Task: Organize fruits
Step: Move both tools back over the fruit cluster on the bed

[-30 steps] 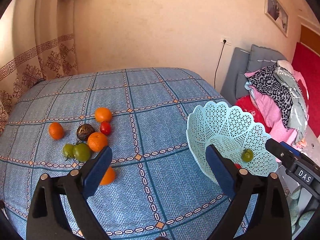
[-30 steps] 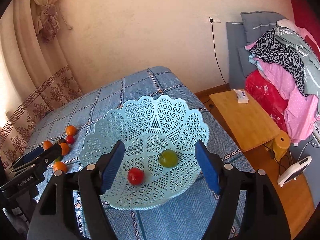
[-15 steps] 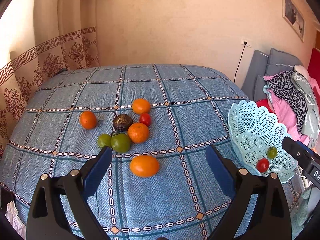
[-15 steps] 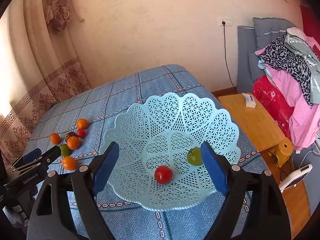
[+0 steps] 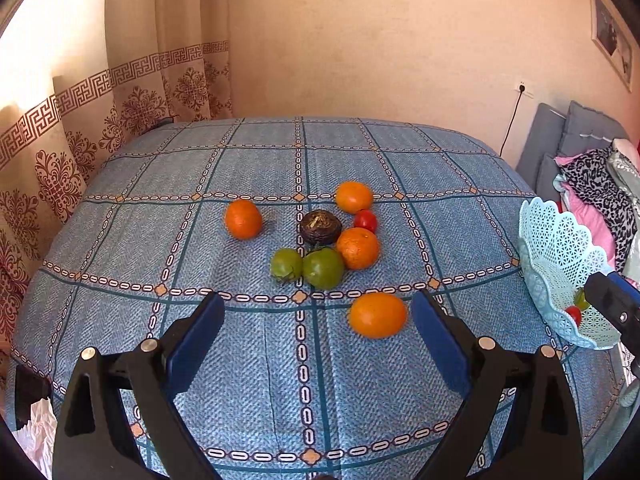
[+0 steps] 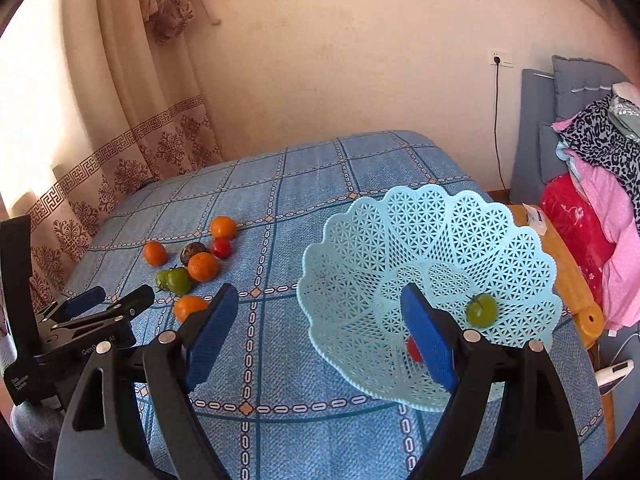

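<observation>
red tomato (image 6: 414, 349) half hidden behind right tongs (image 6: 320, 334), basket (image 5: 560, 264) seemingly cut off

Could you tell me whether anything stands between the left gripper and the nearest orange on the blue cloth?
Nothing visible does. The left gripper has its jaws open and empty, and the nearest orange lies alone on the cloth just ahead, towards the right-hand jaw. The other fruits cluster behind it, further away.

From the left tongs (image 5: 316, 336) we look down across the bed (image 5: 240, 360), facing the wall, near the loose fruit pile (image 5: 320, 248). From the right tongs (image 6: 320, 332) we look down closer on the basket (image 6: 432, 264) (bed edge). Both views share fruit pile (image 6: 188, 264), basket (image 5: 560, 268) and bed (image 6: 300, 432).
</observation>
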`<state>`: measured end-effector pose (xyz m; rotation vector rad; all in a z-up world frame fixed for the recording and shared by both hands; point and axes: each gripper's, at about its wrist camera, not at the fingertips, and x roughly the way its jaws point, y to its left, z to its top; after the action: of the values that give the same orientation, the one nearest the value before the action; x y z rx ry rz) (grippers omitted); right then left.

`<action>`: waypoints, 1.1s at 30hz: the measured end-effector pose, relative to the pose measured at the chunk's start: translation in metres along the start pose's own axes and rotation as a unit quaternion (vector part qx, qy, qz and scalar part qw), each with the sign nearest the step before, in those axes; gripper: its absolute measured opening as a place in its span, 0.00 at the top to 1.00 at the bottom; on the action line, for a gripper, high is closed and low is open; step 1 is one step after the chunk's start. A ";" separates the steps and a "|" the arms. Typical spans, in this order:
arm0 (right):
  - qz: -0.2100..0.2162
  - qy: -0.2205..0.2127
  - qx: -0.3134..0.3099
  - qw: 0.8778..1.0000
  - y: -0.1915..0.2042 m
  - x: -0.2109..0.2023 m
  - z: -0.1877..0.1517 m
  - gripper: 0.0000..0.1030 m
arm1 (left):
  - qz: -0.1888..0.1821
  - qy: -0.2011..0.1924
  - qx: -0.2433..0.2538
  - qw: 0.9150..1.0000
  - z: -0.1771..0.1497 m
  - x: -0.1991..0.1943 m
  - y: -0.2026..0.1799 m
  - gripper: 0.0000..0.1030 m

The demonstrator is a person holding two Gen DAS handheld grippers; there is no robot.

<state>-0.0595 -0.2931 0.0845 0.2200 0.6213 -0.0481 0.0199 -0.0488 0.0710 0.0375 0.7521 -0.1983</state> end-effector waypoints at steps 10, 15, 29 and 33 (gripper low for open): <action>0.055 0.015 -0.059 0.997 0.064 0.022 -0.013 0.18 | 0.037 -0.004 -0.008 0.999 -0.008 0.000 0.043 0.09; 0.075 0.045 -0.075 0.993 0.086 0.050 -0.024 0.18 | 0.039 0.000 -0.017 0.999 -0.009 0.006 0.061 0.09; 0.087 0.125 -0.085 0.985 0.110 0.129 -0.034 0.21 | 0.052 0.010 -0.019 0.998 -0.009 0.022 0.081 0.09; 0.082 0.123 -0.091 0.985 0.113 0.136 -0.033 0.30 | 0.046 0.016 -0.017 0.999 -0.008 0.029 0.081 0.15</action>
<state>0.0447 -0.1726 0.0008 0.0990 0.8464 0.1965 0.0508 0.0266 0.0430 0.0438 0.7828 -0.0979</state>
